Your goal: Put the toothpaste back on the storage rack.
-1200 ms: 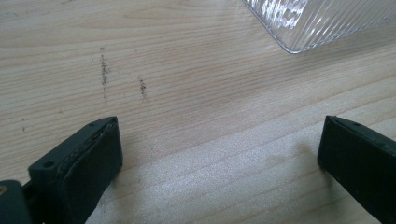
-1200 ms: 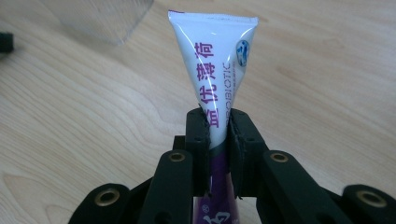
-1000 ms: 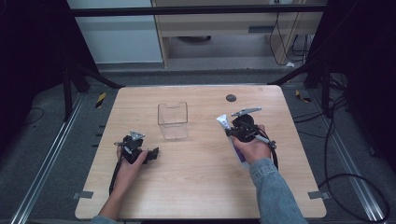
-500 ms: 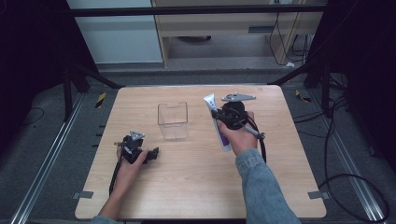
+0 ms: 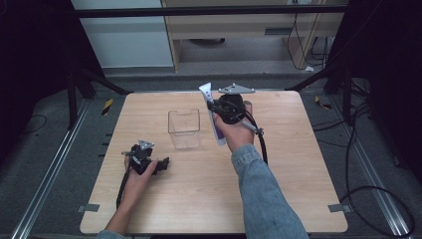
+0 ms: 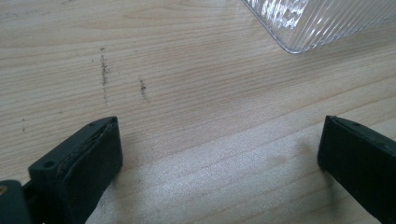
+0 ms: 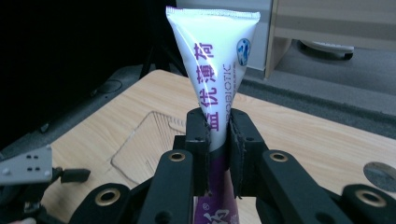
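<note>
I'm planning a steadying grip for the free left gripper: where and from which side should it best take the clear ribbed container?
Probably the clear ribbed container's near wall at the open rim, coming from the left gripper's side with one jaw inside and one outside. It stands upright, open-topped and looks empty, and its body seems wider than the open jaws. The right gripper holds the tube.
</note>
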### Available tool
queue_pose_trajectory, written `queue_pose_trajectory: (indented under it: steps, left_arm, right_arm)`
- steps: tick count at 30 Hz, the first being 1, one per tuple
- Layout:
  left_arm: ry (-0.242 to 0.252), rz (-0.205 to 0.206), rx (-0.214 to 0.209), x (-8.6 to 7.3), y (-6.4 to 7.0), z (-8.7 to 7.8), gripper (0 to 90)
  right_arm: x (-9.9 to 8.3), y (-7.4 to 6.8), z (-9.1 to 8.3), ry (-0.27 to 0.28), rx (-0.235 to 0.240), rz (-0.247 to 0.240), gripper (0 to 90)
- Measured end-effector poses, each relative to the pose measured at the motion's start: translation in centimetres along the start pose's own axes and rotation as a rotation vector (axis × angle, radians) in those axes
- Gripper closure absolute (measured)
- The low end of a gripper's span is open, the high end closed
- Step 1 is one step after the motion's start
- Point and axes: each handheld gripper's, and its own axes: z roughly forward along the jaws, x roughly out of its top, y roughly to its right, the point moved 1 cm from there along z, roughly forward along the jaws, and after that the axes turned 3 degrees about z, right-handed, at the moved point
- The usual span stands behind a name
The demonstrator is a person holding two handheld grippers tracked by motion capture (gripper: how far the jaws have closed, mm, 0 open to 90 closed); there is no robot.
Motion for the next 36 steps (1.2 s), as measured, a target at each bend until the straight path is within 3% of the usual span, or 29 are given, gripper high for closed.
queue_pose_trajectory:
  steps: [13,36]
  left_arm:
    - [0.000,0.001,0.000,0.0,0.0,0.0,0.0]
    - [0.000,0.002,0.000,0.0,0.0,0.0,0.0]
  right_arm:
    - [1.4,-1.0,1.9,0.047,-0.005,0.019,79.7]
    - [4.2,-3.5,4.8,0.103,0.044,0.007,79.6]
